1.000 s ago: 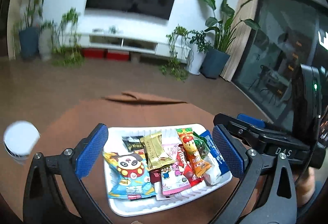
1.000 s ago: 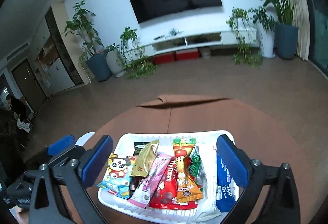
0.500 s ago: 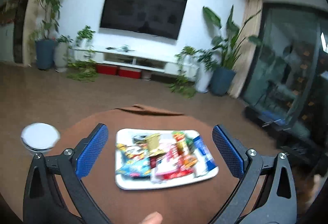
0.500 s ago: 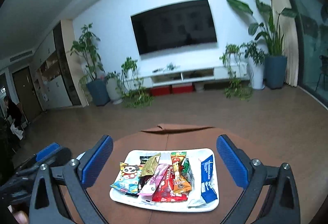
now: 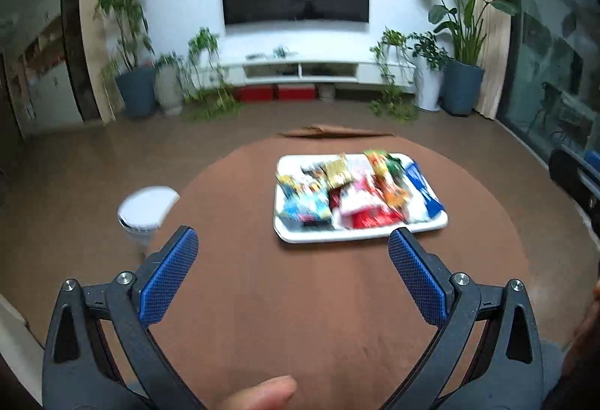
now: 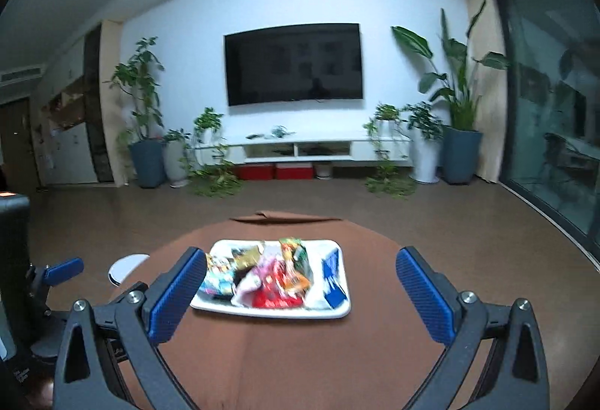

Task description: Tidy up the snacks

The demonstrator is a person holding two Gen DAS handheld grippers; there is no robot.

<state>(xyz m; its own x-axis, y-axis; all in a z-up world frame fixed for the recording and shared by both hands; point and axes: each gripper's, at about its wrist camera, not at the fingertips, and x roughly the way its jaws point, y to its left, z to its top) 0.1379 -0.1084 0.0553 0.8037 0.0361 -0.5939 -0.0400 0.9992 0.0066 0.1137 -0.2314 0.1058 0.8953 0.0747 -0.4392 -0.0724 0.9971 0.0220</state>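
Both tools, left (image 5: 292,260) and right (image 6: 302,278), gape empty over bare tablecloth (image 5: 300,305) short of the tray (image 5: 360,237).

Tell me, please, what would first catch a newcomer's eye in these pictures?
Probably the white tray heaped with bright snack packets, mid-table on the round brown tabletop. Next, the open left gripper and right gripper, framing it from the near side, empty. Behind hangs a large dark TV among potted plants.
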